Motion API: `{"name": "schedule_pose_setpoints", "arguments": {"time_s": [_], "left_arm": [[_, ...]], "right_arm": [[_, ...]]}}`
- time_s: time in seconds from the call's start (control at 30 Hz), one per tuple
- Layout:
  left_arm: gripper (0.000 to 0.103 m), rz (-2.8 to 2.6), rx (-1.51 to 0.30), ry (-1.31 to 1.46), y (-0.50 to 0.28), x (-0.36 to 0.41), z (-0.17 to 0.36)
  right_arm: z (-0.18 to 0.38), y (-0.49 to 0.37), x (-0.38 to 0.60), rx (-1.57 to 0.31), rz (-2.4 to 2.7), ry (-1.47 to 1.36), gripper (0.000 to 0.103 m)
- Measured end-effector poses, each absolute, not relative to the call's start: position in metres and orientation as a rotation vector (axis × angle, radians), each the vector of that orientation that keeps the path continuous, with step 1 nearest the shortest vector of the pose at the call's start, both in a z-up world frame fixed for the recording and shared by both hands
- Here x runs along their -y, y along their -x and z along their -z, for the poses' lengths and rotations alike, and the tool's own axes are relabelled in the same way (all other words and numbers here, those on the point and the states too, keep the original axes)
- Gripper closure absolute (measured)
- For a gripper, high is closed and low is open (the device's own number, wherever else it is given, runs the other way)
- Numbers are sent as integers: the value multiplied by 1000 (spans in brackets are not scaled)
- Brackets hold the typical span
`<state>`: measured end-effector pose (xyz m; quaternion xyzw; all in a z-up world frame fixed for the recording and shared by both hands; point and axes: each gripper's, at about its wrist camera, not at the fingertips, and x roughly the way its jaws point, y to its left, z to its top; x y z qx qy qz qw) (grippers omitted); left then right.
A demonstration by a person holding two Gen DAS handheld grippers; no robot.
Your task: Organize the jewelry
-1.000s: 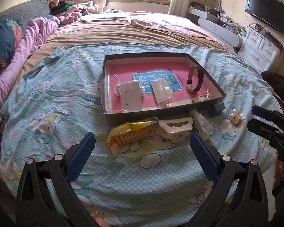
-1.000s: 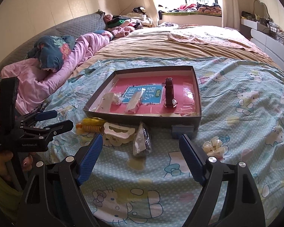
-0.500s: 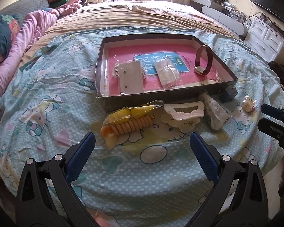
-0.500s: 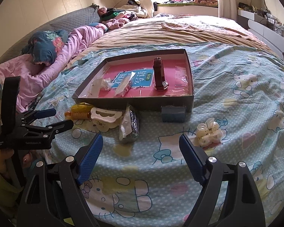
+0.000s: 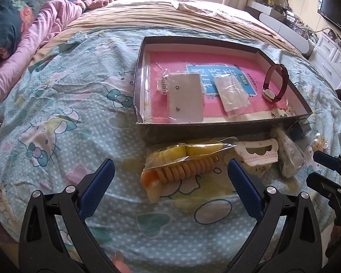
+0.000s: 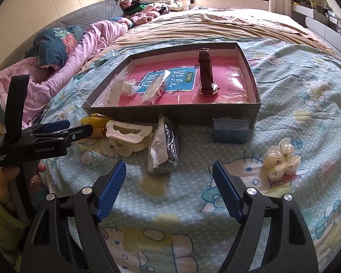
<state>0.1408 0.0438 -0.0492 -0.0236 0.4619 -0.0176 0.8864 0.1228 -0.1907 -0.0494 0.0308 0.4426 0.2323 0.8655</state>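
We hold our left gripper low over the bed, its blue fingers spread wide and gripping nothing, and straight ahead of them lies the bagged orange spiral hair tie, its long axis running left to right across our view with the thicker end to the left; yellow pieces sit in the same bag behind it. To its right lies the white and pink hair claw, also stretched left to right, then a clear packet with dark contents whose long axis runs away from us toward the tray. Our right gripper is likewise spread, holding nothing, with that packet just ahead of its fingers, a small blue box touching the tray's near wall, and a cream hair claw off to the right. The dark tray sits beyond these things, its long side facing us; inside, the maroon watch stands on edge with its gold face down near the front, beside a grey earring card and a small clear bag. The pink sheet under them bears a blue panel with Chinese characters, partly covered. The left gripper's body reads "GenRobot.AI".
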Motion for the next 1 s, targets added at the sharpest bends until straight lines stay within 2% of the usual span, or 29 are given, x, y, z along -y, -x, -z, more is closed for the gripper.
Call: {"name": "schedule_pose_setpoints", "arguments": {"time_s": [0.17, 0.4, 0.47, 0.53, 0.57, 0.63, 0.73, 1.0], "left_arm": [[17, 26, -962, 96, -150, -47, 54], [32, 46, -960, 114, -156, -43, 58], [42, 52, -959, 118, -157, -42, 59], [43, 49, -958, 111, -158, -40, 59], [45, 48, -958, 103, -158, -39, 59], [57, 39, -955, 87, -156, -38, 58], [65, 42, -954, 87, -152, -41, 56], [70, 68, -907, 73, -133, -47, 35]], "right_arm": [[56, -132, 184, -939, -497, -54, 36], [66, -145, 178, -966, -522, -67, 51], [68, -148, 176, -966, -530, -67, 58], [70, -150, 172, -970, -541, -65, 69], [70, -151, 171, -971, -543, -60, 70], [70, -150, 170, -961, -542, -54, 72], [70, -149, 172, -955, -543, -60, 74], [62, -138, 181, -942, -531, -56, 74]]}}
